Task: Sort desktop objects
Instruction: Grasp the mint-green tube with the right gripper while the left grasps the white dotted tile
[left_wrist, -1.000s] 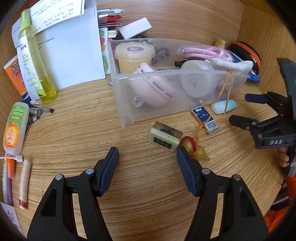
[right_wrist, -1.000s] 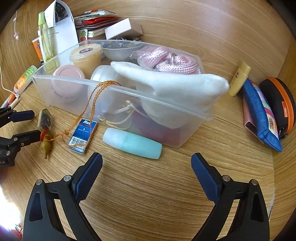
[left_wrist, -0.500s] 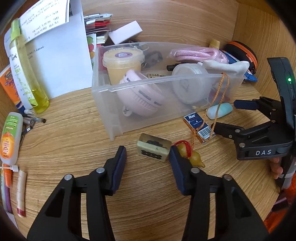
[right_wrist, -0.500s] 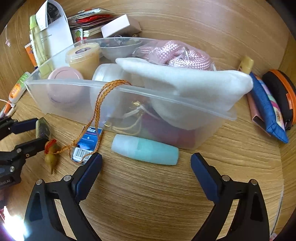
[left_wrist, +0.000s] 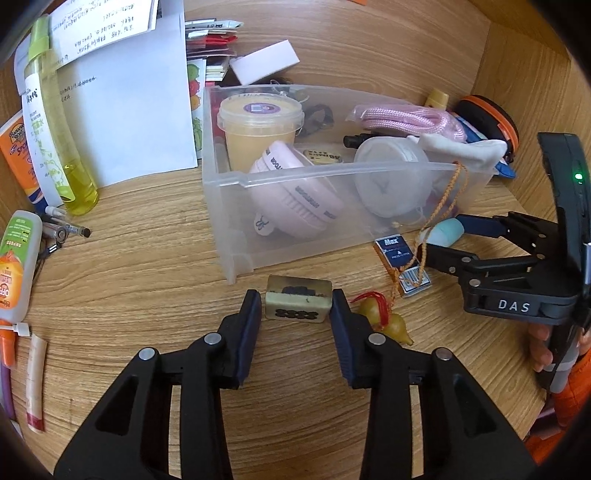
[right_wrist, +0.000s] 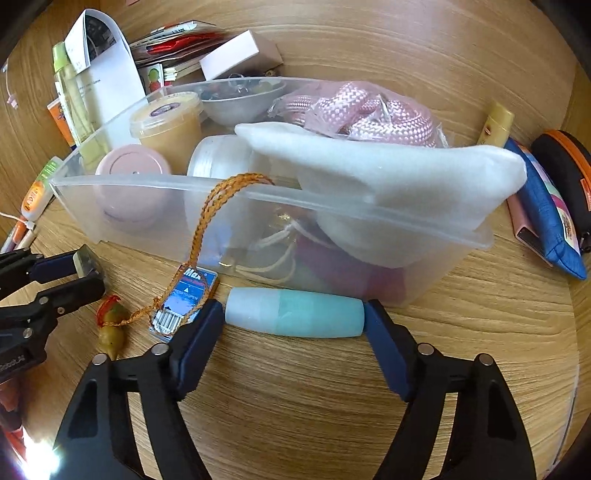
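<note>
Fingers of the left gripper (left_wrist: 295, 308) have just been closing and flank the cream block (left_wrist: 297, 302), touching its ends. Right gripper (right_wrist: 293, 317) fingers, also closing, bracket the mint tube (right_wrist: 294, 312) on the bench (right_wrist: 332, 406).

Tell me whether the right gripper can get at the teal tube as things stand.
Probably yes: the right gripper, jaws just closing, brackets the teal tube end to end on bare wood; the clear bin sits just behind.

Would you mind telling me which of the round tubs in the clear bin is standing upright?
The yellow tub with the purple lid sticker, at the bin's back left corner. The pink tub and white tub lean on their sides.
</note>
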